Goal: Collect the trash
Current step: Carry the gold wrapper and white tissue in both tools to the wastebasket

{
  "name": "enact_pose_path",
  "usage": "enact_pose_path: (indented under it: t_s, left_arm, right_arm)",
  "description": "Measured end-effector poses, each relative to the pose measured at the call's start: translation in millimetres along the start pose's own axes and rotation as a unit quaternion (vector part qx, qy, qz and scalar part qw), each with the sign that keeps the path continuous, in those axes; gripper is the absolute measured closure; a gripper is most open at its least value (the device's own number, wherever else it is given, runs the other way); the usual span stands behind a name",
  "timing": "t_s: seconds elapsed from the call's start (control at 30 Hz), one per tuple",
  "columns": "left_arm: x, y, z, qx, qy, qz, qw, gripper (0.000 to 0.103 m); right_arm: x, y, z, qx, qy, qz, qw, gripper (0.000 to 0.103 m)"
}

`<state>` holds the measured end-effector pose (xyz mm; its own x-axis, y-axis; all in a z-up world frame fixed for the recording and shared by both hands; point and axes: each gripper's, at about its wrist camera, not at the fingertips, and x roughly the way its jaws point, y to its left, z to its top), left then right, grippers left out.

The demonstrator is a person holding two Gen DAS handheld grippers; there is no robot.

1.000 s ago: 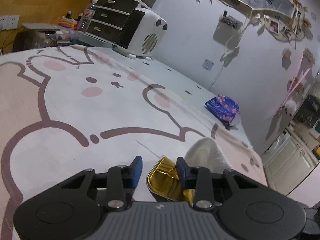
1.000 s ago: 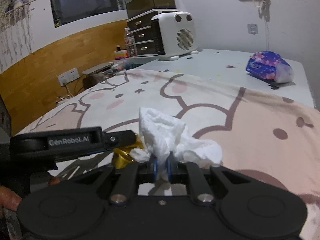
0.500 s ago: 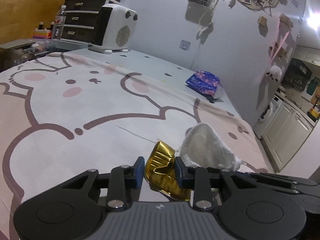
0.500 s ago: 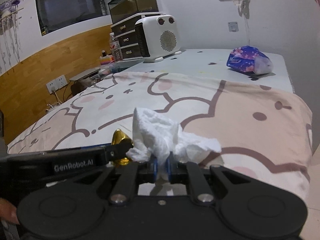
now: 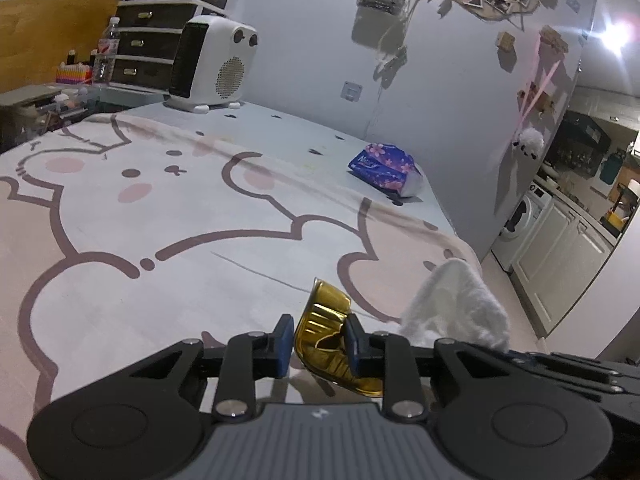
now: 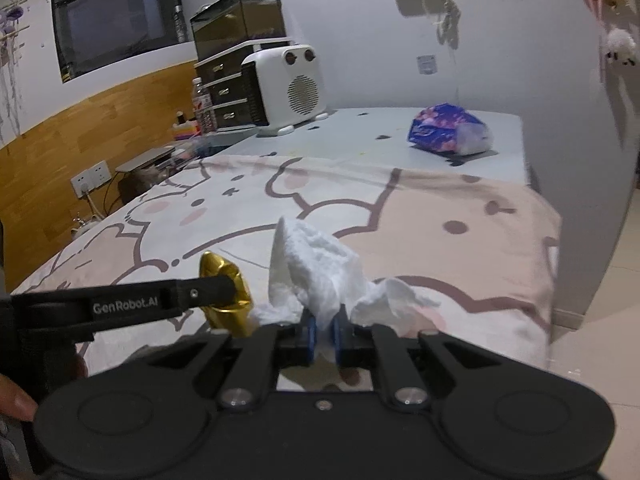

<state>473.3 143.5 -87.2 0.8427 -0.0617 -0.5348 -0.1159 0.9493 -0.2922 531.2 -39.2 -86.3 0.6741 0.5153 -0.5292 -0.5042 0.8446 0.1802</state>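
Golden foil wrapper (image 5: 328, 336), crumpled and shiny, sits low in the centre of the left wrist view, between the blue pads of the left gripper (image 5: 320, 342); the jaws have just been closing on it, and the pads now seem to press its two sides, so I judge it held. To its right in the same view rises the white crumpled tissue (image 6: 316, 276); in the right wrist view it stands in the lower middle, pinched at its base by the right gripper (image 6: 324, 328), whose fingers are pressed nearly together with only the paper between them. Both pieces hang above the bedspread (image 5: 160, 280), a pale cover with pink cartoon animals in brown outline, and they do not appear to touch it. So two pieces of trash are already picked up, one in each gripper, but no bin or bag shows in either view; bringing them there is, I think, what is left. Farther off, near the upper right of the bed, lies a blue flowered tissue pack (image 5: 386, 170), and at the upper left stands a white fan heater (image 5: 212, 70) before a small chest of drawers (image 5: 148, 50). I cannot tell whether more trash lies on the bed.
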Motion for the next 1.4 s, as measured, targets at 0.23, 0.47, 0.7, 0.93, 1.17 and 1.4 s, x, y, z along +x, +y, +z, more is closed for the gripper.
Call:
enact_pose_path:
  t_s: [0.23,0.47,0.7,0.93,1.17,1.4]
  left_arm:
    - [-32,-14,-7,-0.001,-0.007,0.003,1.0,0.075]
    - [-65,-36,-20,0.011,-0.002,-0.002,0.9999,0.075]
    - [-103,-73,-29,0.034,-0.019,-0.01,0.9992,0.075]
    - [-127,-118,-45,0.056,-0.019,-0.033,0.9977,0.075]
    - [-132,-176,-71,0.094,-0.001,-0.076,0.9927,0.075]
    - [-123,-231,-96,0.125,0.025,-0.108,0.986,0.075]
  right_arm:
    - [-41,-7,-5,0.0,-0.01,-0.02,1.0,0.094]
    - [-87,-15,-16,0.01,-0.022,-0.034,0.999,0.094]
    - [-145,-23,-29,0.014,-0.043,-0.051,0.998,0.094]
    - [-202,-39,-47,0.022,-0.059,-0.074,0.995,0.094]
    - [-252,-71,-72,0.043,-0.066,-0.111,0.991,0.094]
    - [-286,-106,-98,0.064,-0.063,-0.145,0.985,0.094]
